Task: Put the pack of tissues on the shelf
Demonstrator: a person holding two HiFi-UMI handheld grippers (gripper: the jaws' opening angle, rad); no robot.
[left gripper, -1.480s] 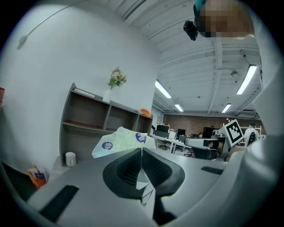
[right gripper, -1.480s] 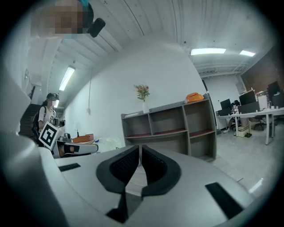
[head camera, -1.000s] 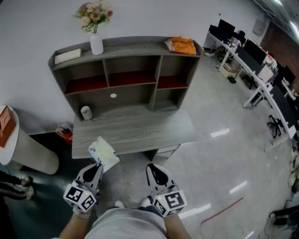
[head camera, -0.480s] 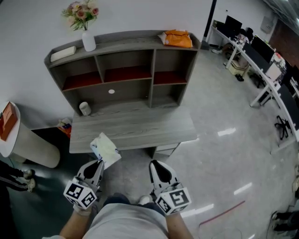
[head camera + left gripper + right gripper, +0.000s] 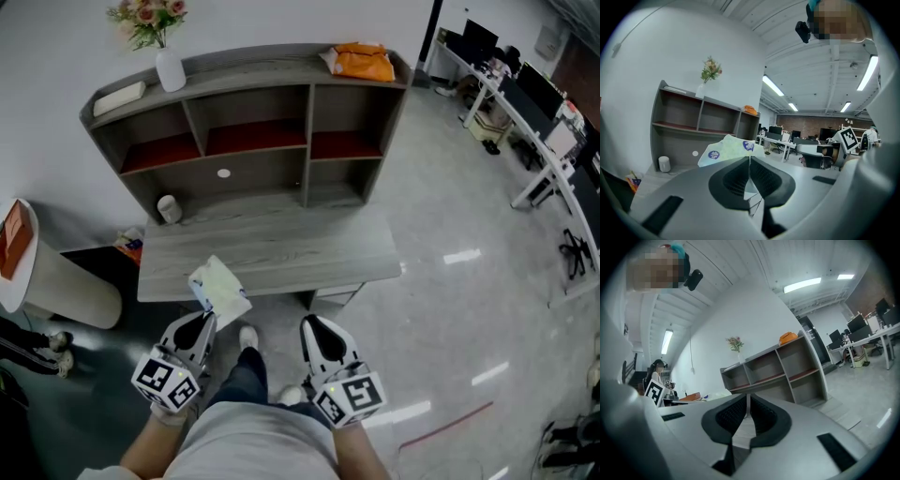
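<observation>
Pale tissues [image 5: 219, 289] pinched by one edge in left tool [image 5: 201, 322], pack leading over desk [image 5: 281, 248] rim for reach to shelf [image 5: 307, 131]; right tool [image 5: 313, 330] pressed together, empty

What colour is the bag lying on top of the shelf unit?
Orange; the bag shows best in the head view.

Pack of tissues [image 5: 219, 289] pale green with blue marks, shelf [image 5: 262, 67] grey and red.
</observation>
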